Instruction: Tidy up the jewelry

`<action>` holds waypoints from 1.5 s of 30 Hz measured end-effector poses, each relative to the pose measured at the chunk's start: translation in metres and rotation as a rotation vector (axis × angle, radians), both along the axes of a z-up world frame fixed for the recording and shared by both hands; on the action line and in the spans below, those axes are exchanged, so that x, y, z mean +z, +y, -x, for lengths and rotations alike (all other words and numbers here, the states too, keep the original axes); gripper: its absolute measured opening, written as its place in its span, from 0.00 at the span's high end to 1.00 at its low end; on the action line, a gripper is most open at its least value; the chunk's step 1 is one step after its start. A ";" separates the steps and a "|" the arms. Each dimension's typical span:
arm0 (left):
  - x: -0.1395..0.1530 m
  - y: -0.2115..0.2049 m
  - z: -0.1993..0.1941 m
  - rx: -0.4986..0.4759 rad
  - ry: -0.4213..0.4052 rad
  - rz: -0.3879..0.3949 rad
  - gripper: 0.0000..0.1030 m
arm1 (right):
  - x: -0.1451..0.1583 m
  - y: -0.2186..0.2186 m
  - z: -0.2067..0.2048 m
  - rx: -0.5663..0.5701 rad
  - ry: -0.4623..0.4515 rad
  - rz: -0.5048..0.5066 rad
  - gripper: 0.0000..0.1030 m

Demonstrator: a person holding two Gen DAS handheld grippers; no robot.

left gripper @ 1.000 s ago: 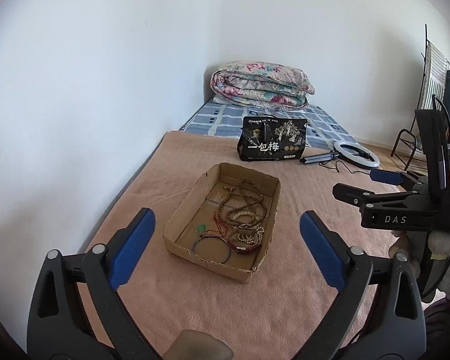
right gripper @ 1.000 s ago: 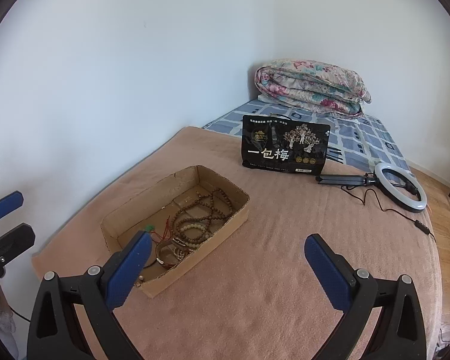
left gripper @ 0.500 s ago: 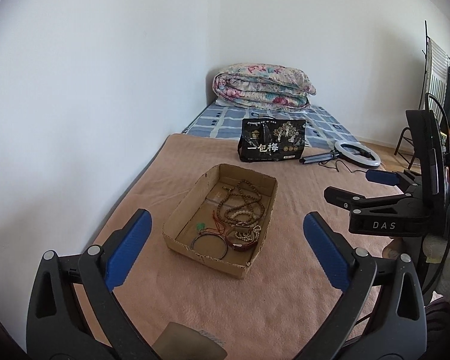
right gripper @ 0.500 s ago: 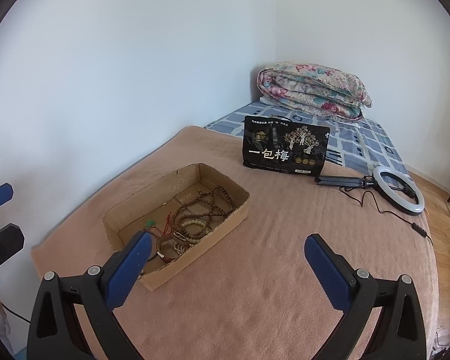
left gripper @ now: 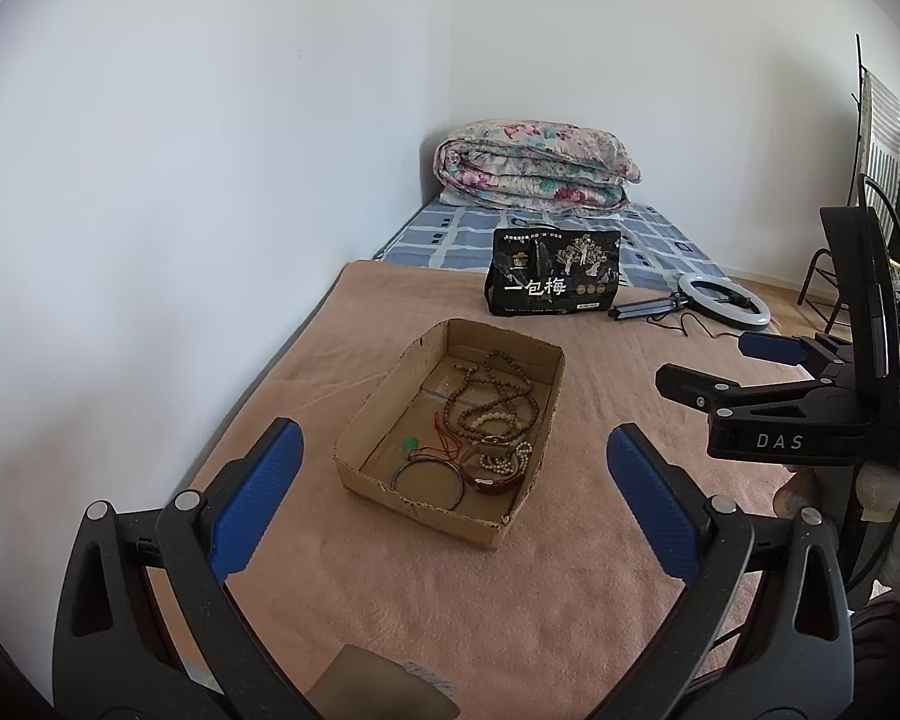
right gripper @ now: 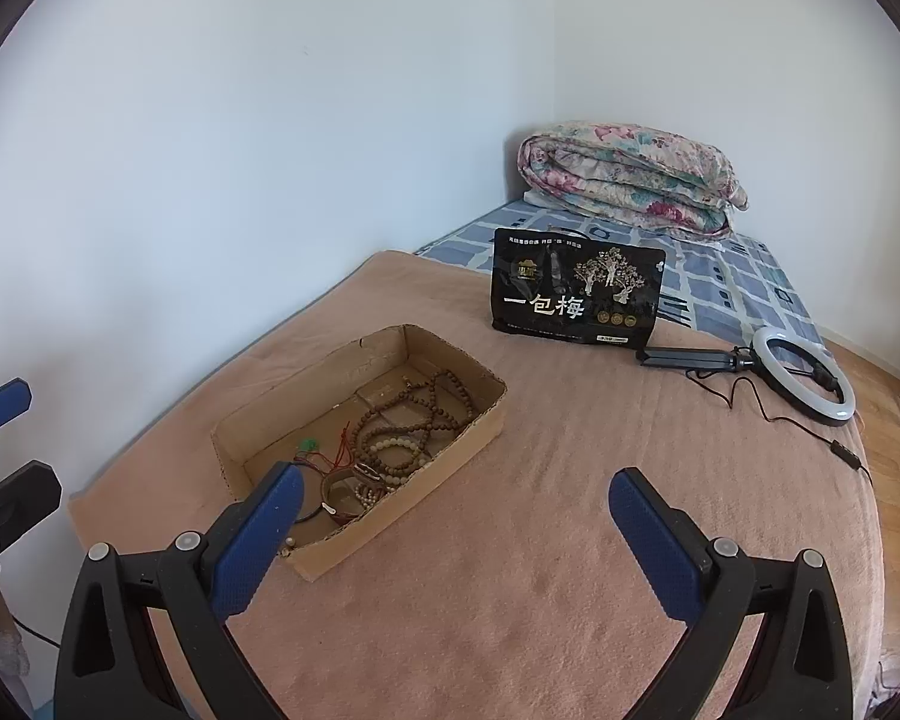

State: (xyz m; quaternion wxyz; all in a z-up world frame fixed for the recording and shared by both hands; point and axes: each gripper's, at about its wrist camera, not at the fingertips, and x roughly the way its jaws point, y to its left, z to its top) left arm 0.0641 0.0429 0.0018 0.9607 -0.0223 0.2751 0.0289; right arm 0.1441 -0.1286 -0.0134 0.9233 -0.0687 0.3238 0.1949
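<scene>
A shallow cardboard box (left gripper: 384,408) (right gripper: 354,360) sits on a peach blanket. In it lie brown bead strands (left gripper: 498,390) (right gripper: 426,408), a pale bead bracelet (left gripper: 492,420), a thin bangle (left gripper: 426,474), a red cord with a green charm (left gripper: 411,443) (right gripper: 309,445) and a brown band (left gripper: 489,477). My left gripper (left gripper: 453,474) stands open, hanging just short of the box. My right gripper (right gripper: 456,531) is open too, nothing between its fingers, to the right of the box. In the left wrist view the right gripper (left gripper: 732,360) shows at right, open.
A black printed bag (left gripper: 552,279) (right gripper: 576,294) stands behind the box. A ring light on a small tripod (left gripper: 723,300) (right gripper: 804,372) with its cable lies to the right. A folded floral quilt (left gripper: 534,165) rests at the far wall. White wall runs along the left; a rack (left gripper: 888,180) stands right.
Both grippers have drawn back and up a little; the box looks smaller and farther. Both stay open.
</scene>
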 end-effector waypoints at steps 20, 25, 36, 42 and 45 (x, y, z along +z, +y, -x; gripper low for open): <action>0.002 -0.002 0.002 0.004 -0.006 -0.006 0.00 | -0.002 0.001 -0.002 0.006 0.010 0.000 0.00; 0.002 -0.002 0.002 0.004 -0.005 -0.010 0.00 | -0.002 0.001 -0.002 0.006 0.010 -0.001 0.00; 0.003 -0.002 0.001 0.004 -0.005 -0.006 0.00 | -0.003 0.003 -0.002 0.010 0.015 -0.001 0.00; 0.003 -0.002 0.002 0.005 -0.007 -0.012 0.00 | -0.003 0.003 -0.003 0.007 0.014 -0.001 0.00; 0.003 -0.002 0.001 0.005 -0.007 -0.010 0.00 | -0.004 0.004 -0.002 0.007 0.014 0.000 0.00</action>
